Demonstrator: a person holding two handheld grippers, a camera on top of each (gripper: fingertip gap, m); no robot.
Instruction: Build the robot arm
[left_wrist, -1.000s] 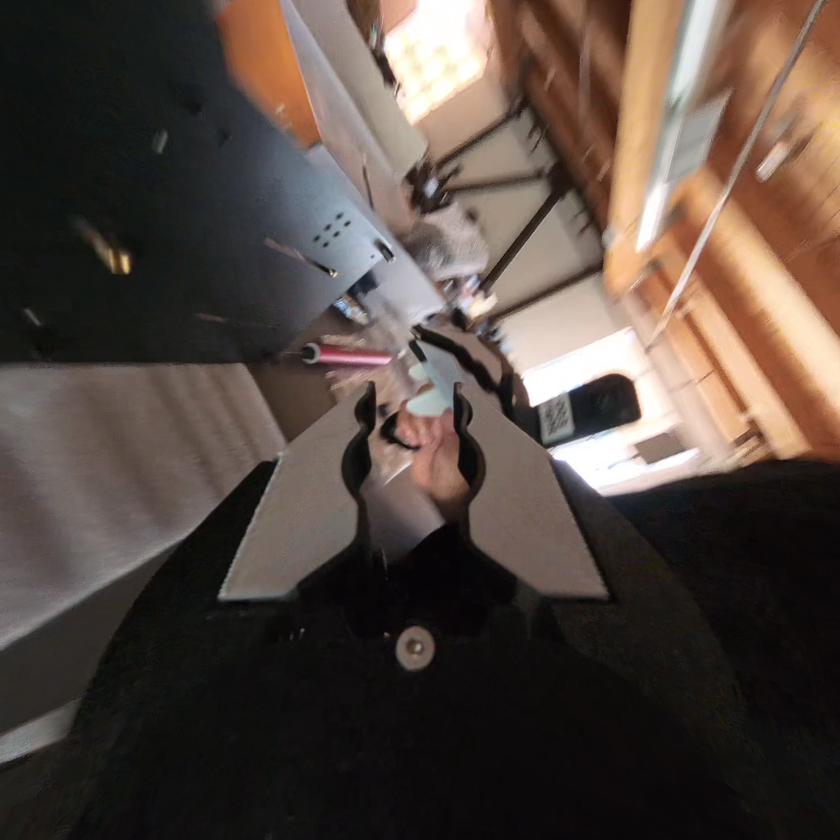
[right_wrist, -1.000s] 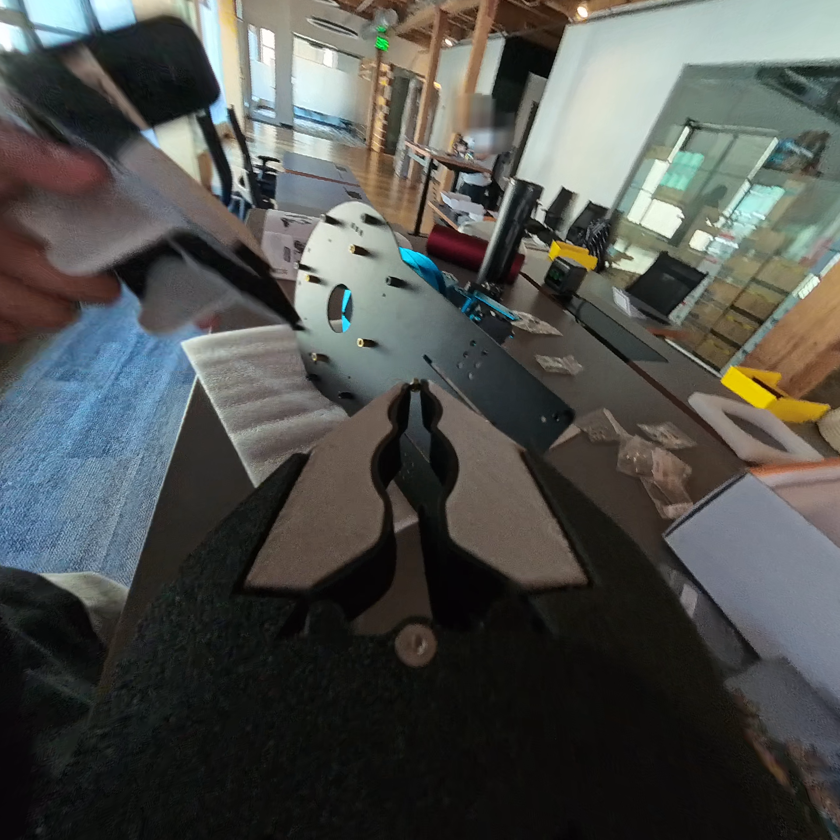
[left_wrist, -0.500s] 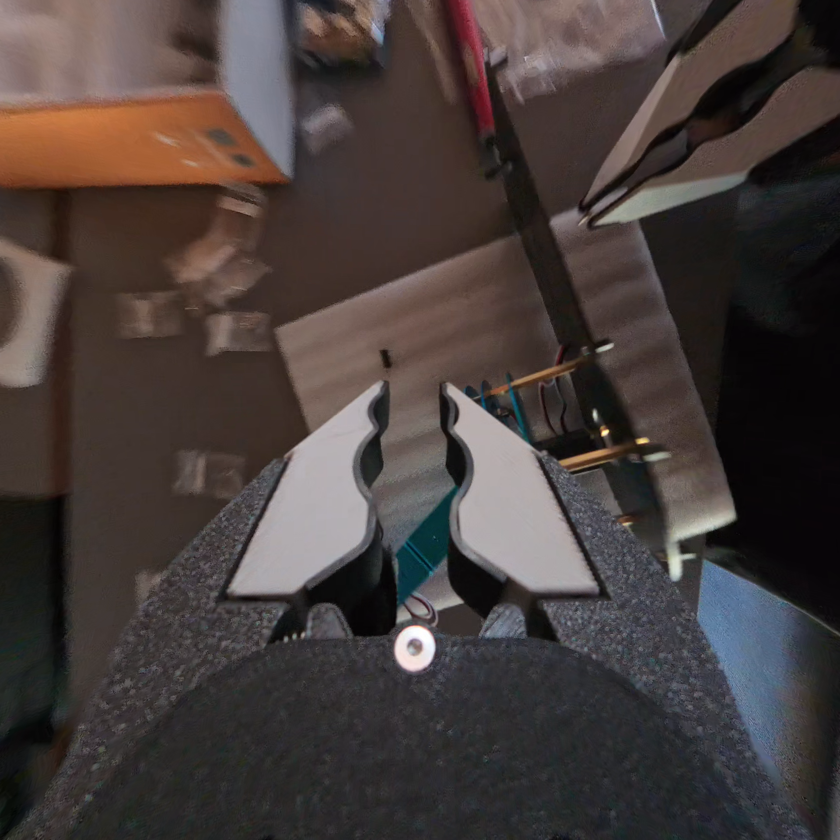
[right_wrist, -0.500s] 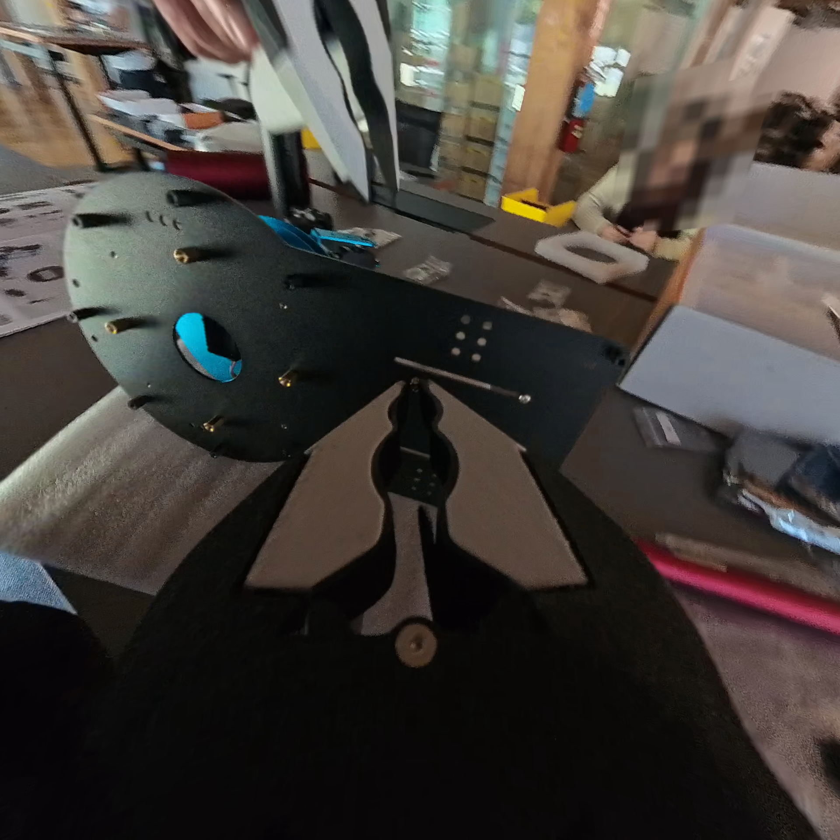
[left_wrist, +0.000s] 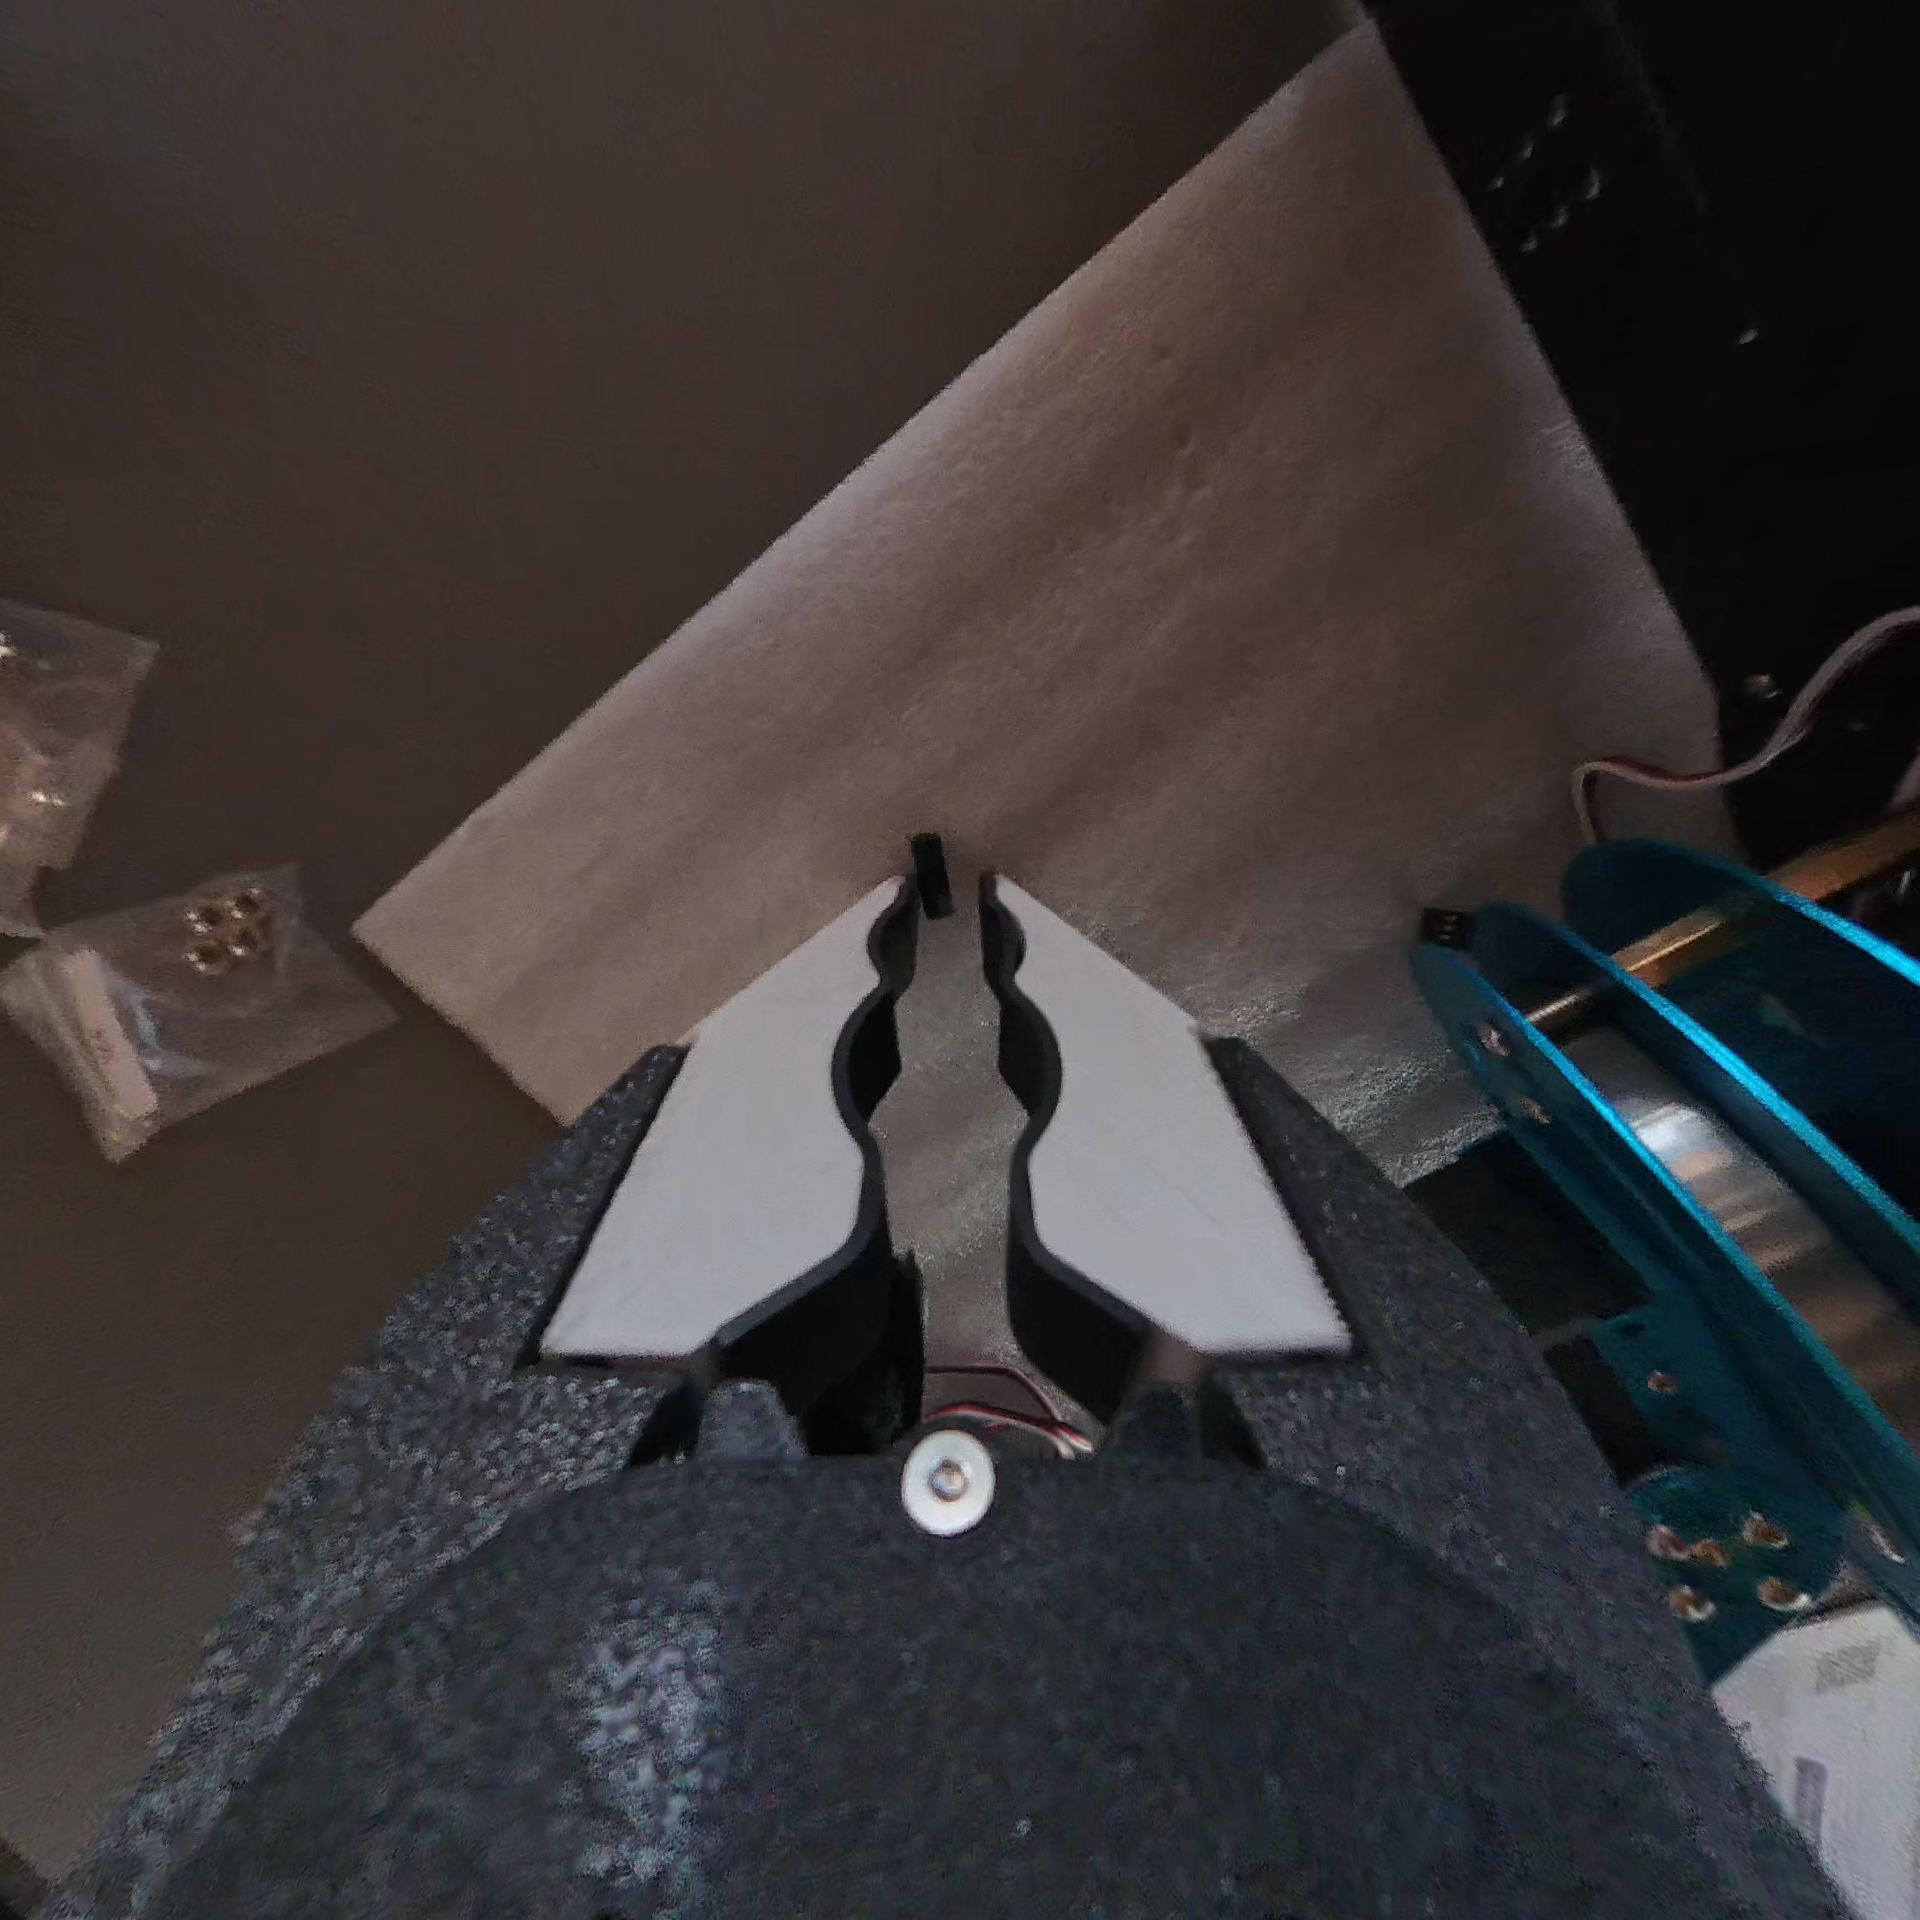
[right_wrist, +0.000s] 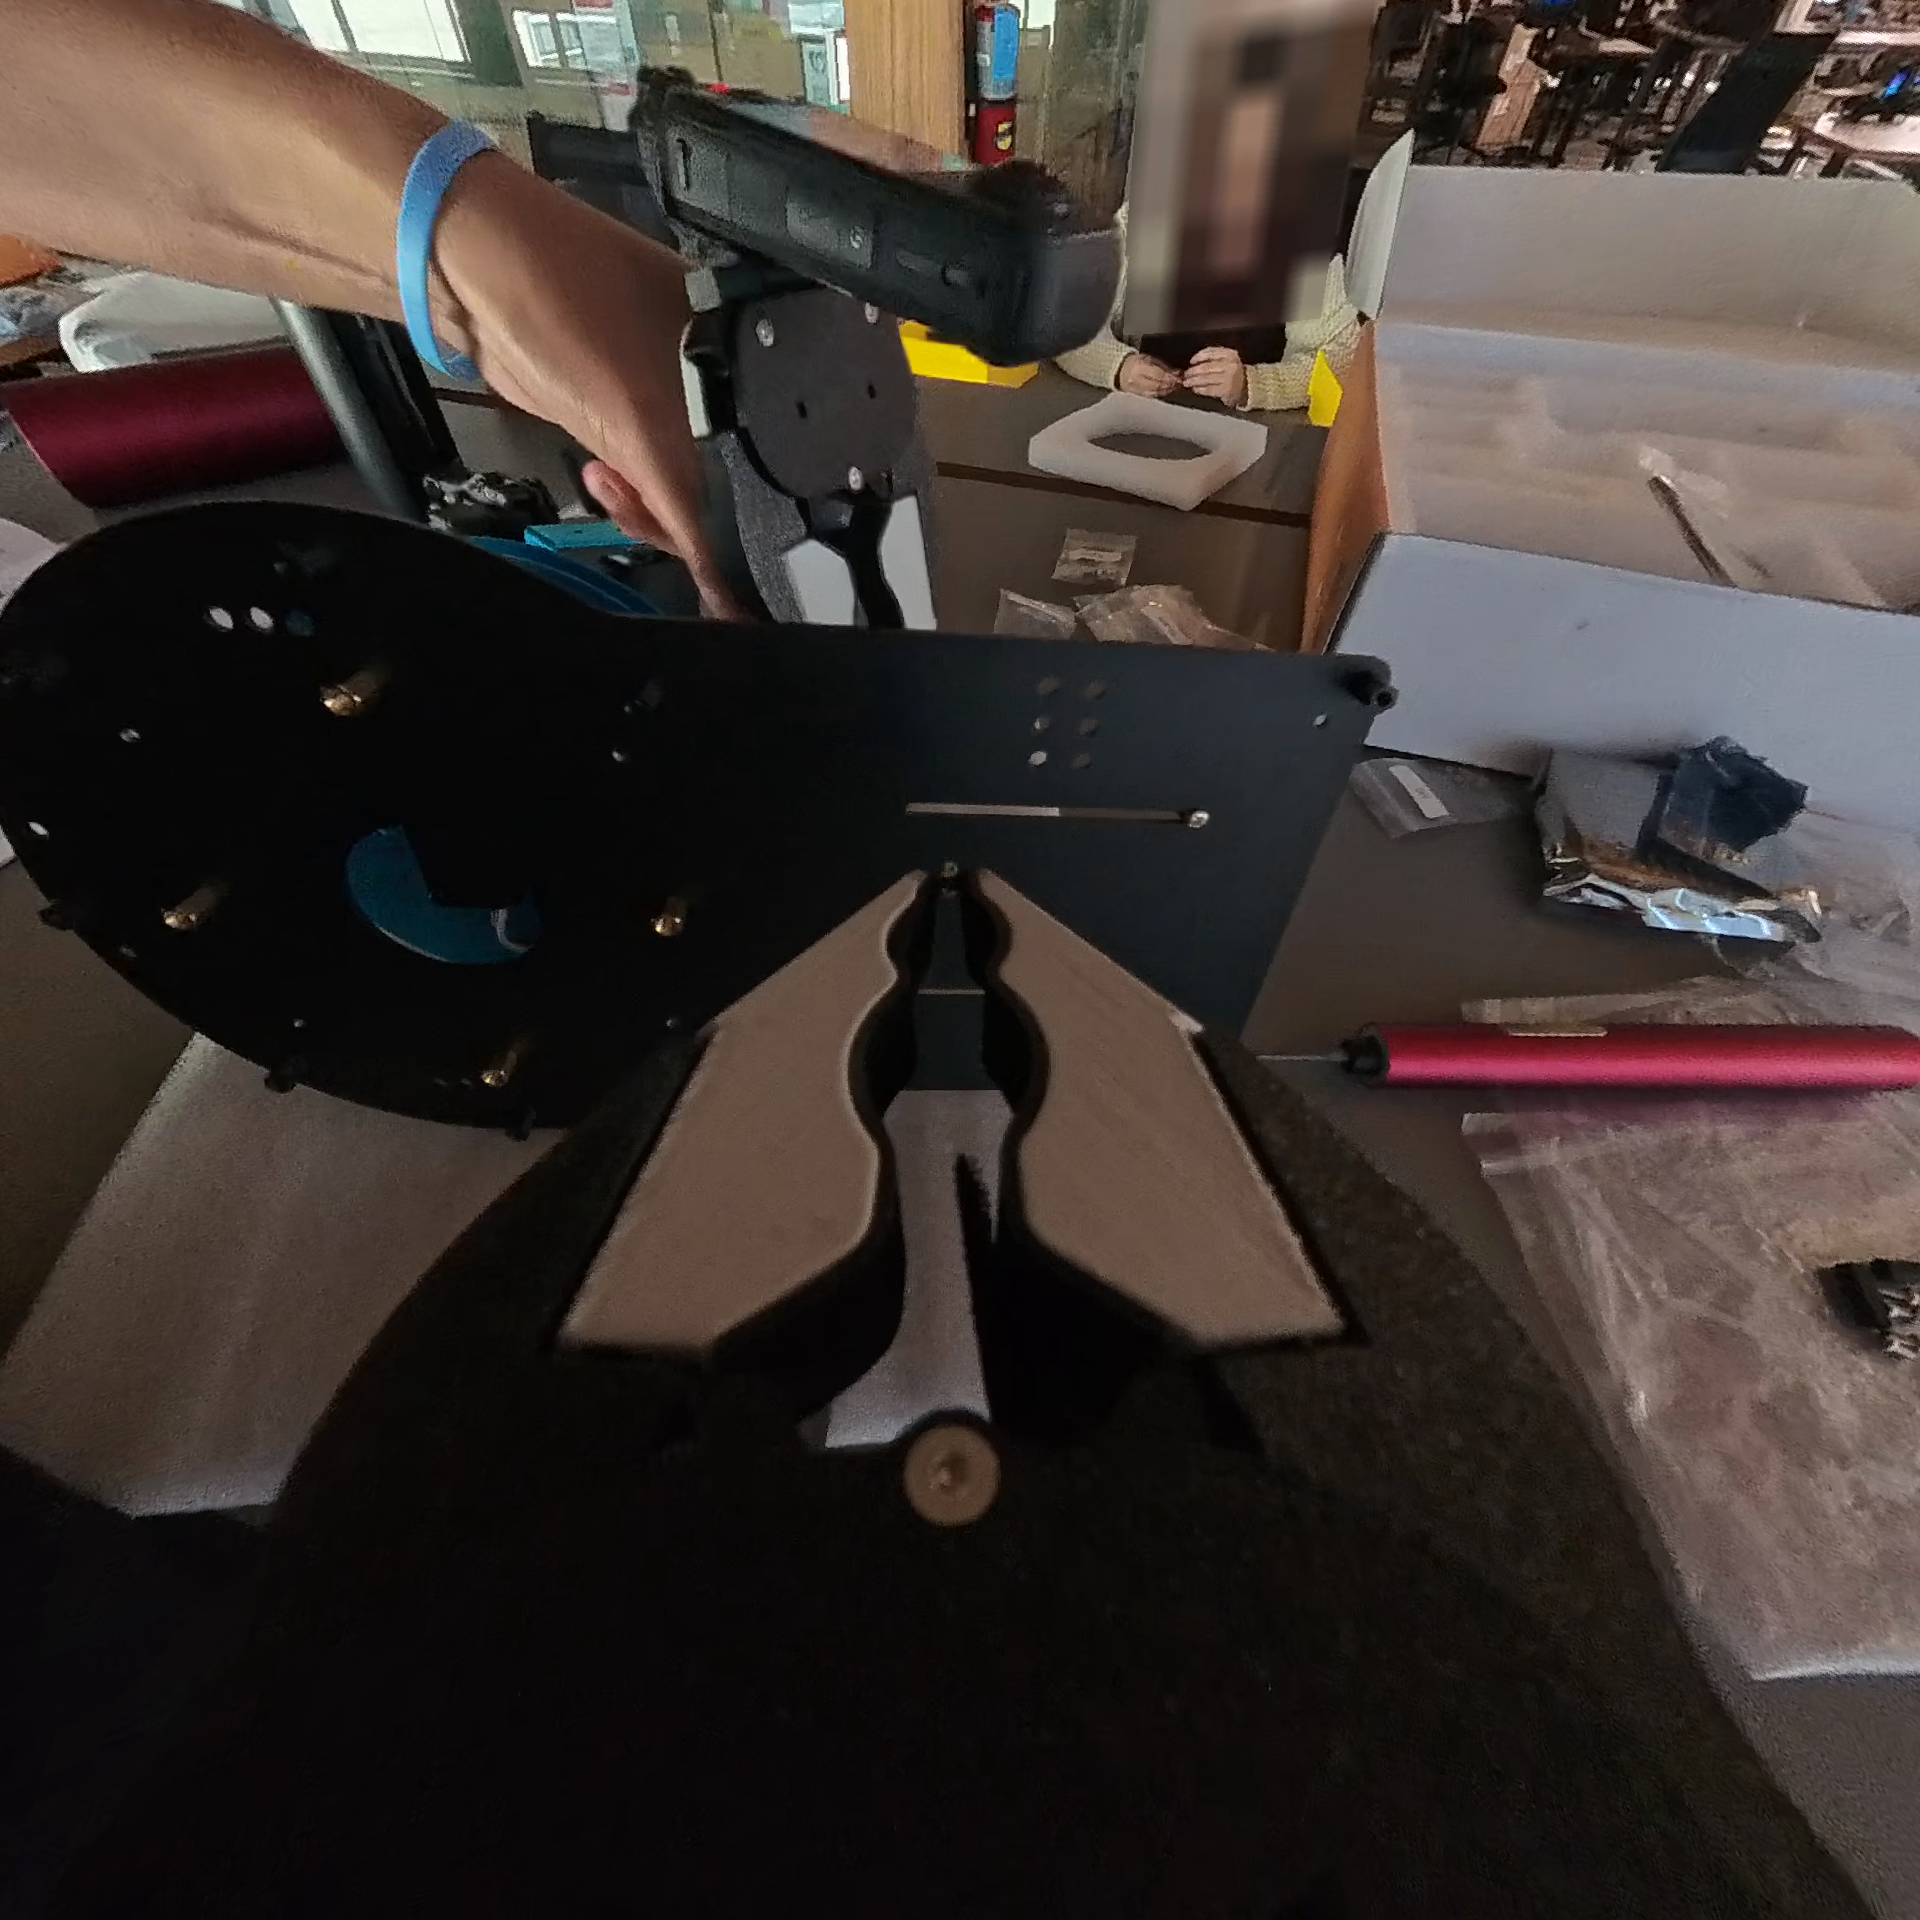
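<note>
The dark surface carries a white foam sheet. Standing on edge over it, a black plate is pinched at its lower rim by the right gripper. Beyond the plate, the left gripper, slightly spread, points down with a small black connector between its tips, long axis pointing away. Clear bags hold small nuts.

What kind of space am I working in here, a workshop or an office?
Most likely a shared open-plan workshop or lab, mid-assembly of a kit: a black drilled plate with brass standoffs stands on a foam sheet, small bags of hardware lie on the dark table, and an open carton sits nearby.
</note>
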